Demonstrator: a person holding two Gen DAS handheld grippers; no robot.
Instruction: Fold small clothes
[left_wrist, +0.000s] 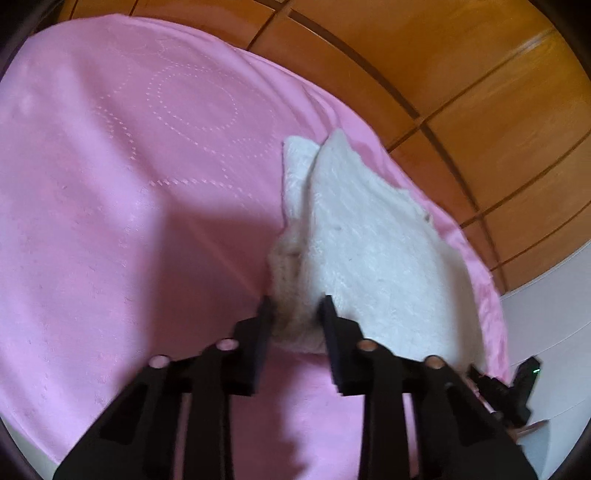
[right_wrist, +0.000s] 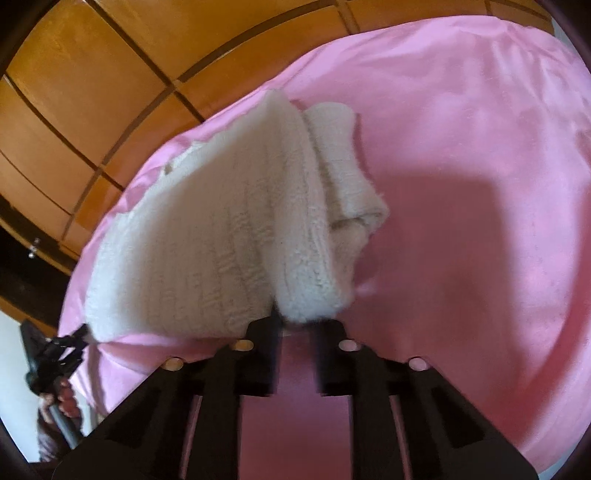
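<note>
A small white knitted garment hangs lifted above a pink sheet. My left gripper is shut on one lower corner of it, with bunched knit between the fingers. My right gripper is shut on the other lower corner of the garment. A sleeve or folded part droops at the far side. The right gripper also shows in the left wrist view, and the left gripper shows in the right wrist view, each at the garment's opposite end.
The pink sheet covers a wide flat surface. Behind it stands a wooden panelled wall or wardrobe. A white surface lies beyond the sheet's edge. The person's hand holds the left gripper.
</note>
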